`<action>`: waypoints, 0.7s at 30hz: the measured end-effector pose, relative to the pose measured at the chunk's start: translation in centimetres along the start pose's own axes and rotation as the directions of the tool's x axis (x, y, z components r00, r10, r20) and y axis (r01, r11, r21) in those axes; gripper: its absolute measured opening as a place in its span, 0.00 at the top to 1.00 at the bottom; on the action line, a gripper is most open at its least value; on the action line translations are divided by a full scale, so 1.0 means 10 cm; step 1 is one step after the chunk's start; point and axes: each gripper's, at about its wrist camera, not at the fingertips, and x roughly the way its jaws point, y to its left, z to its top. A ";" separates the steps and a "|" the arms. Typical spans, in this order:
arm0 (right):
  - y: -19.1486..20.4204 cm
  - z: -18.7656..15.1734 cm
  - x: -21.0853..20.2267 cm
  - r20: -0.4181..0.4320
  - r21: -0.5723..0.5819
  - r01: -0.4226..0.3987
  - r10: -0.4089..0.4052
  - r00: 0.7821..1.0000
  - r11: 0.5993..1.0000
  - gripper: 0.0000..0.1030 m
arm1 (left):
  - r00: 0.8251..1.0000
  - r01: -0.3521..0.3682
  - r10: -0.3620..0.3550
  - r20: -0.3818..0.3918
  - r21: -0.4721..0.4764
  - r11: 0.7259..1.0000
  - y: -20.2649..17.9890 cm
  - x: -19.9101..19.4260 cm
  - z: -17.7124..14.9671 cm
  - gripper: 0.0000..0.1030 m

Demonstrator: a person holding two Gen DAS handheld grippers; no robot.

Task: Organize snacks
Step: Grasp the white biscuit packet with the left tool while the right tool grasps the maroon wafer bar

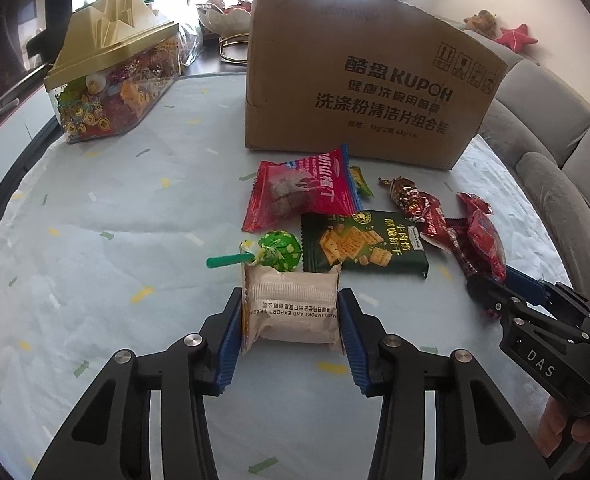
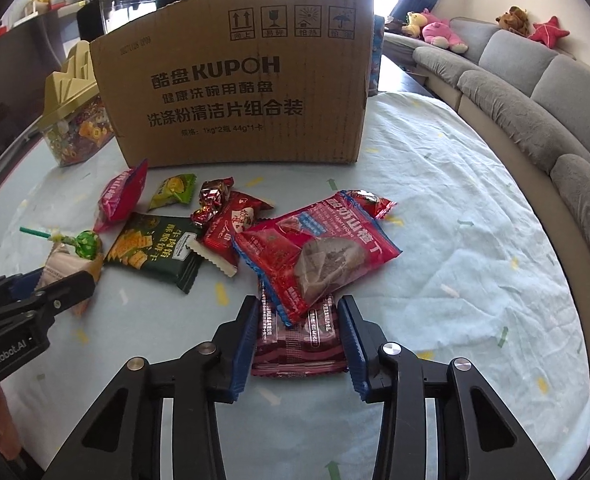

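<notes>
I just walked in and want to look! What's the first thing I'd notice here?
The big cardboard box standing at the back of the table, with bright snack packets scattered before it. Up close, the left gripper pinches a beige packet, and the right gripper pinches a dark red packet. At far left sits a gold-lidded candy box.

Round table under a pale cloth

The tablecloth [image 1: 115,208] bears a cardboard box [image 1: 359,80] at twelve o'clock, a candy jar [image 1: 111,92] at ten, and snack packets [image 2: 155,248] scattered near the middle.
</notes>
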 end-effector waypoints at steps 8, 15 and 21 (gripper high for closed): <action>-0.07 -0.02 -0.22 0.004 0.046 -0.097 0.097 0.995 0.994 0.61 | 0.999 0.035 -0.035 0.031 0.018 0.999 -0.16 -0.21 -0.02 0.56; -0.05 -0.01 -0.37 0.030 0.055 -0.147 0.146 0.989 0.988 0.62 | 0.996 0.056 -0.058 0.062 0.027 0.998 -0.22 -0.36 0.00 0.56; 0.02 -0.02 -0.56 0.065 0.032 -0.191 0.189 0.980 0.981 0.83 | 0.993 0.072 -0.074 0.087 0.034 0.997 -0.26 -0.48 0.02 0.56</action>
